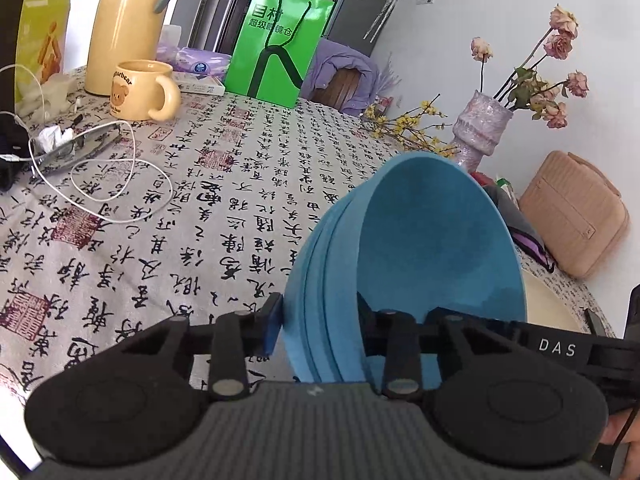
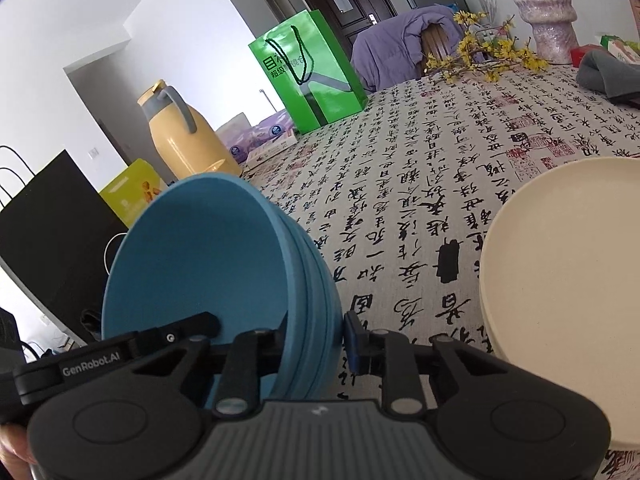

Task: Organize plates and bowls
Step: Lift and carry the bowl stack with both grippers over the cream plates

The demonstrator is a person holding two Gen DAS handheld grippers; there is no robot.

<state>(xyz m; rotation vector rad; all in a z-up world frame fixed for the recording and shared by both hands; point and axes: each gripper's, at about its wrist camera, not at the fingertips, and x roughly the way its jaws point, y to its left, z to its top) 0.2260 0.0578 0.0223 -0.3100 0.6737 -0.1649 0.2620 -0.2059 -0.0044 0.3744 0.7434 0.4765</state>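
Bright, even daylight fills both my views, and colours read clean. In my left wrist view the thermos (image 1: 124, 20) carries a soft vertical sheen, and the top edge beside it blows out to white. The blue bowls (image 1: 420, 248) take gentle shading inside, with a darker patch low in the hollow. Shadows on the tablecloth (image 1: 180, 208) are faint and soft. In my right wrist view the cream plate (image 2: 568, 288) glows pale without harsh glare. Fisheye bending curves the tabletop's far edge, and dark vignette bites the corners. Print on the cloth stays sharp.
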